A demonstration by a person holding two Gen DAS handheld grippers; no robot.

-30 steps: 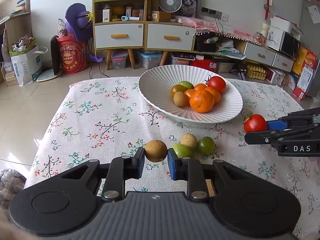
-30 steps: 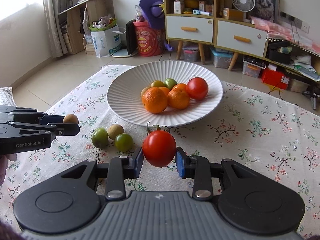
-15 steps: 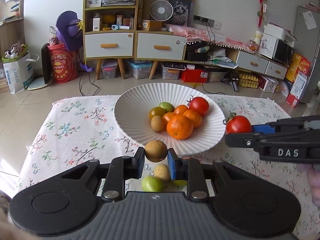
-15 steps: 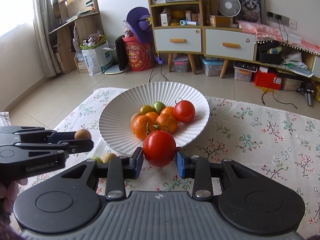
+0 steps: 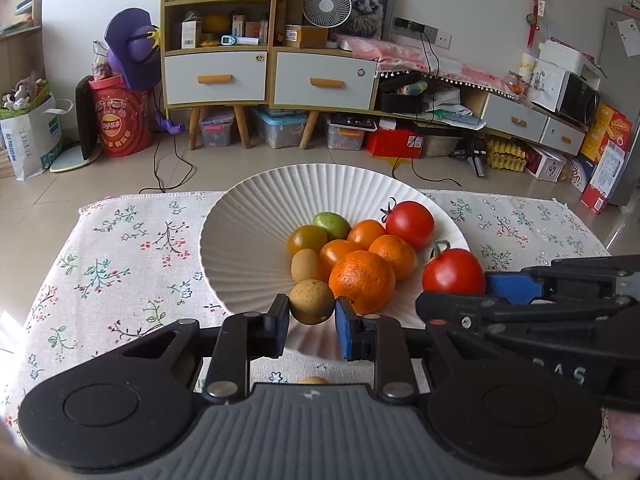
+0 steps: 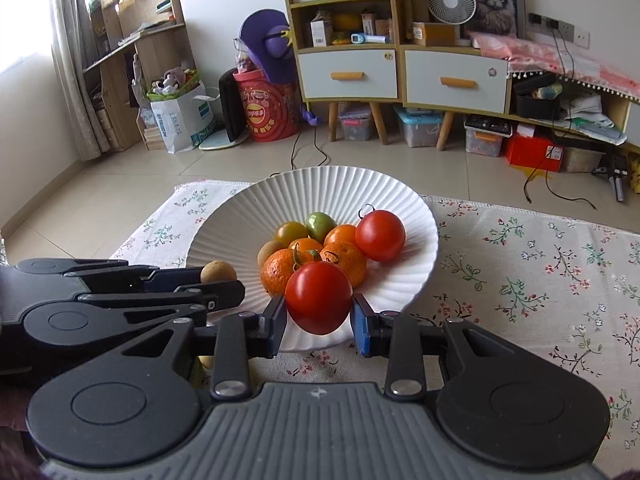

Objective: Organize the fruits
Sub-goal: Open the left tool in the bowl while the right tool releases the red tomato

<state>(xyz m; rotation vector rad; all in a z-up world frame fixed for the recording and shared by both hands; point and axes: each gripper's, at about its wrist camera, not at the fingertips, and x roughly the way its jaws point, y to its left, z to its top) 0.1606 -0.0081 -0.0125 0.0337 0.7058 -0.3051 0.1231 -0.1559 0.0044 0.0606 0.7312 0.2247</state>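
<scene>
Mid-delivery over the near rim of the white bowl (image 5: 248,216), left tongs (image 5: 311,316) clamped on a small brown fruit (image 5: 311,301), right tongs (image 6: 319,320) on a red tomato (image 6: 319,297); next, judging so, lowering and opening beside the piled fruit

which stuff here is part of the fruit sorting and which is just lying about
Part of the job:
brown fruit in left gripper
tomato in right gripper
white bowl
oranges

Just lying about:
fan
red bucket
cat picture
</scene>
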